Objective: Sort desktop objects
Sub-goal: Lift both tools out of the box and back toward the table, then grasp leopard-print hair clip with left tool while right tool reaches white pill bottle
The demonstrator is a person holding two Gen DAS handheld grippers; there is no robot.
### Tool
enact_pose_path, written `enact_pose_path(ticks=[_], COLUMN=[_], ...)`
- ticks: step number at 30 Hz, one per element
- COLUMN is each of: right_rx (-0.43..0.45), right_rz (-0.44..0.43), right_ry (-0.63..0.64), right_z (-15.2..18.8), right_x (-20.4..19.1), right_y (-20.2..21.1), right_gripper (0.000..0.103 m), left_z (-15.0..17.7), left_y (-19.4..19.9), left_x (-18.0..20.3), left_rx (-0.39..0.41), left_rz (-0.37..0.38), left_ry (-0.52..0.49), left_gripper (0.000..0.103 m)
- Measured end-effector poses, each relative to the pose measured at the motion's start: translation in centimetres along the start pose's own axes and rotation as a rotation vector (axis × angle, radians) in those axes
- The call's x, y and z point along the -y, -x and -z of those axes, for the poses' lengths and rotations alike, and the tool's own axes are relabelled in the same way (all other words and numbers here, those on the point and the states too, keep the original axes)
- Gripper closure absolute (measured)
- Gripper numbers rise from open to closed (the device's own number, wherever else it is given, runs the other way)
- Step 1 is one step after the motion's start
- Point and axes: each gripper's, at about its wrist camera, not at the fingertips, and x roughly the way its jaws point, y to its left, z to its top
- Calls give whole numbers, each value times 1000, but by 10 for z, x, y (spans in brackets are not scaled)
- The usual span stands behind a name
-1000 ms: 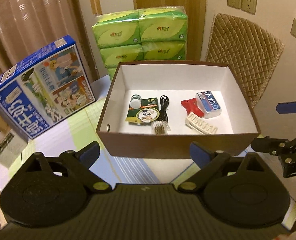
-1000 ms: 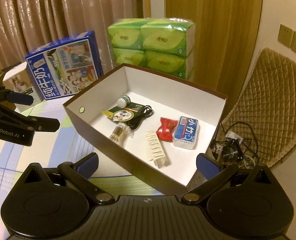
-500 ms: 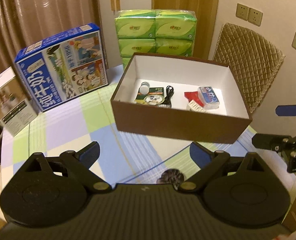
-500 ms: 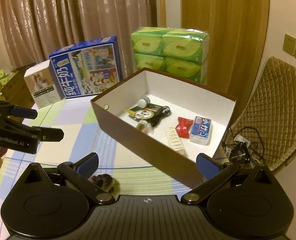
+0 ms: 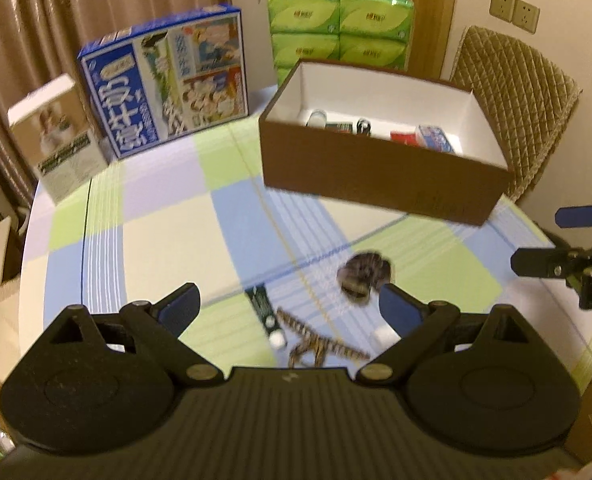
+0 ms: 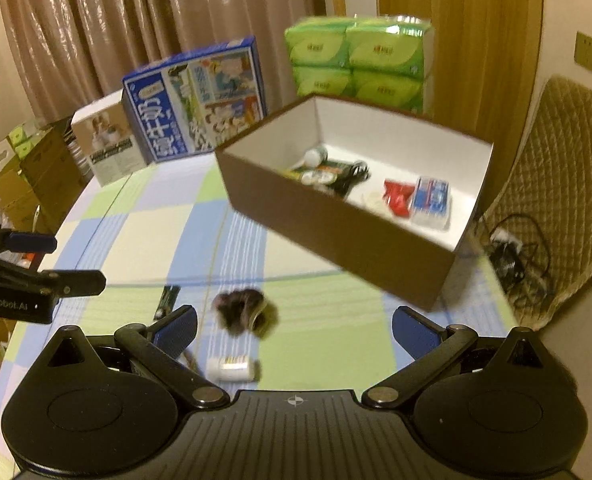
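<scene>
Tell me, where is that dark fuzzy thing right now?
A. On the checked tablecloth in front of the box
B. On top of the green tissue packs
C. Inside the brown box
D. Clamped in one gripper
A: the dark fuzzy thing lies on the checked tablecloth, nearer the camera than the brown box, with both grippers open and empty.

Behind the checked table (image 5: pixel 168 216) stand a blue milk carton box (image 5: pixel 164 84), a small white box (image 5: pixel 58 136) and stacked green tissue packs (image 5: pixel 339 28); brown curtains (image 6: pixel 136 20) hang behind.
</scene>
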Motion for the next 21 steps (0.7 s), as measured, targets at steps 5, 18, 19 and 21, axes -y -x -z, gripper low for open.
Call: enact_pose_path(ticks=[5, 18, 19, 21], right_rx=[-48, -136, -144, -159], right_rz=[-8, -34, -30, -21], right_ry=[2, 34, 30, 19], right_z=[16, 55, 57, 62], right_x=[-6, -8, -6, -1], right_y=[-13, -46, -48, -52], right_gripper=[2, 2, 2, 2], left_z=[29, 64, 66, 68], left_y=[-9, -44, -48, -56], left_x=[-5, -3, -3, -2], left_rx=[-38, -24, -27, -39], left_rz=[-5, 25, 38, 62], left_ry=[-5, -107, -116, -141], left_gripper=[10, 14, 14, 18])
